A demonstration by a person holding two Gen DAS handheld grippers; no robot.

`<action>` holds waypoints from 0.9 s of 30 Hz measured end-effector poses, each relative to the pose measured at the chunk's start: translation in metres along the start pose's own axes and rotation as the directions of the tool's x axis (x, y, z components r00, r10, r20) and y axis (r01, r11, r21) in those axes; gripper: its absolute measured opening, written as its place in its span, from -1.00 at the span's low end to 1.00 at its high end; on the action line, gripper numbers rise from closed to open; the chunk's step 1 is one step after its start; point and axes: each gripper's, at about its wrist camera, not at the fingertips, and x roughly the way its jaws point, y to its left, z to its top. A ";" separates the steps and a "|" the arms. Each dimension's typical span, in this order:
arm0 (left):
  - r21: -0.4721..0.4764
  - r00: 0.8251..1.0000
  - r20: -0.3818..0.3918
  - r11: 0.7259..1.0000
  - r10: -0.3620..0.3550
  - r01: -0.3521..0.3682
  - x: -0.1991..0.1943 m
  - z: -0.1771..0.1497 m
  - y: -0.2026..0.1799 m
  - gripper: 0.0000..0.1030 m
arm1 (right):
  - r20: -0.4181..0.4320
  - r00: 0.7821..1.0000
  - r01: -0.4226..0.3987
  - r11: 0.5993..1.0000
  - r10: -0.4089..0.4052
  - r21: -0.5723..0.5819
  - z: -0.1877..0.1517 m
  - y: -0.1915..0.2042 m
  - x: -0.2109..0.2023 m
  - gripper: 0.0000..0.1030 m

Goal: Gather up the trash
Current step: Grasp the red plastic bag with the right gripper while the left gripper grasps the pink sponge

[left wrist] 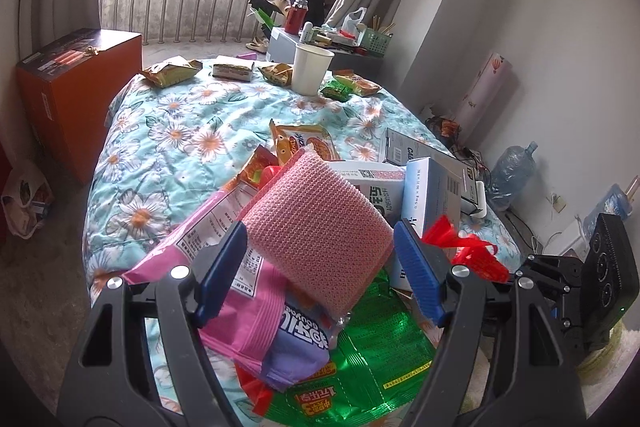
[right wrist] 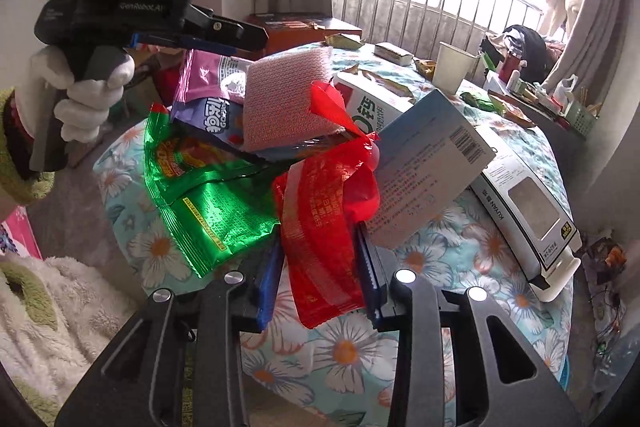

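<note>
The left gripper (left wrist: 320,267) holds a pink sponge (left wrist: 320,223) between its blue pads (left wrist: 224,271), lifted over a heap of trash on the flowered bedspread (left wrist: 172,131). The right gripper (right wrist: 320,287) has a red wrapper (right wrist: 320,227) standing between its blue pads (right wrist: 270,283); I cannot tell whether they press it. Around them lie a green wrapper (right wrist: 216,203), a pink bag (left wrist: 236,247) and grey boxes (right wrist: 424,163), and farther off a paper cup (left wrist: 310,69) stands among more wrappers by the bed's far edge.
</note>
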 end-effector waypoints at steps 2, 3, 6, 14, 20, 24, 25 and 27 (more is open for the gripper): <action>-0.014 0.999 -0.049 1.000 0.014 -0.014 0.015 0.007 0.008 0.38 | 0.014 1.000 -0.011 0.999 0.010 0.043 -0.002 -0.005 -0.004 -0.33; -0.026 0.997 -0.071 0.999 0.020 -0.022 0.021 0.008 0.012 0.38 | 0.018 1.000 -0.013 0.998 0.012 0.060 -0.004 -0.007 -0.004 -0.33; -0.081 0.993 -0.120 0.997 0.011 -0.021 0.038 0.013 0.027 0.38 | 0.024 1.000 -0.017 0.995 0.014 0.095 -0.008 -0.009 -0.004 -0.33; -0.185 0.978 -0.185 0.981 -0.092 0.057 0.051 0.005 0.043 0.38 | 0.018 0.999 -0.048 0.991 0.046 0.124 -0.013 -0.007 0.006 -0.33; -0.084 0.979 -0.197 0.996 -0.048 0.032 0.046 -0.002 0.025 0.19 | 0.019 0.999 -0.047 0.990 0.045 0.130 -0.010 -0.009 0.008 -0.33; -0.027 0.980 -0.198 0.999 -0.022 0.017 0.040 -0.004 0.014 -0.11 | 0.022 0.999 -0.039 0.990 0.036 0.137 -0.010 -0.010 0.008 -0.33; -0.021 0.980 -0.199 1.000 -0.024 0.020 0.039 -0.004 0.012 -0.15 | 0.023 0.999 -0.037 0.990 0.034 0.139 -0.010 -0.011 0.008 -0.33; -0.010 0.980 -0.198 1.000 -0.030 0.028 0.036 -0.005 0.008 -0.31 | 0.026 0.999 -0.032 0.989 0.028 0.144 -0.011 -0.012 0.007 -0.33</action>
